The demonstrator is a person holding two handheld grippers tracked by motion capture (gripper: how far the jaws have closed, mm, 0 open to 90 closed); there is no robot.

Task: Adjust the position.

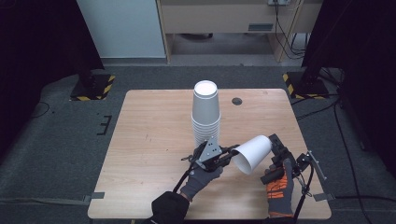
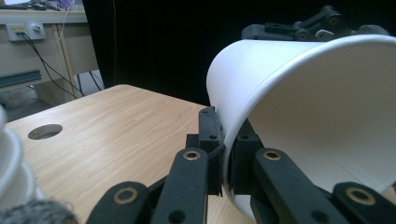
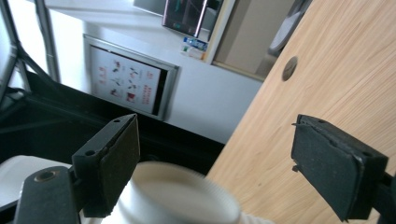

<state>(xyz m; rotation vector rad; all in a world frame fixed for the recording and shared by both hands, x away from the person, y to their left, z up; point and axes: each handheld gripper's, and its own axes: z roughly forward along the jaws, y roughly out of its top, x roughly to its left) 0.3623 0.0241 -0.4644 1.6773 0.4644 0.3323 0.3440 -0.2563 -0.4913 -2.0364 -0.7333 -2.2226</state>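
While tilted, cup [image 1: 252, 153] mouth faces left gripper [image 1: 229, 156].

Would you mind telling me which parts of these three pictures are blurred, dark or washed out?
High view: the table is evenly lit, the surroundings dark, and the cup stack top glares white. Left gripper view: the tilted cup is sharp at the pinched rim, with black behind. Right gripper view: the cup base between the pads is blurred.
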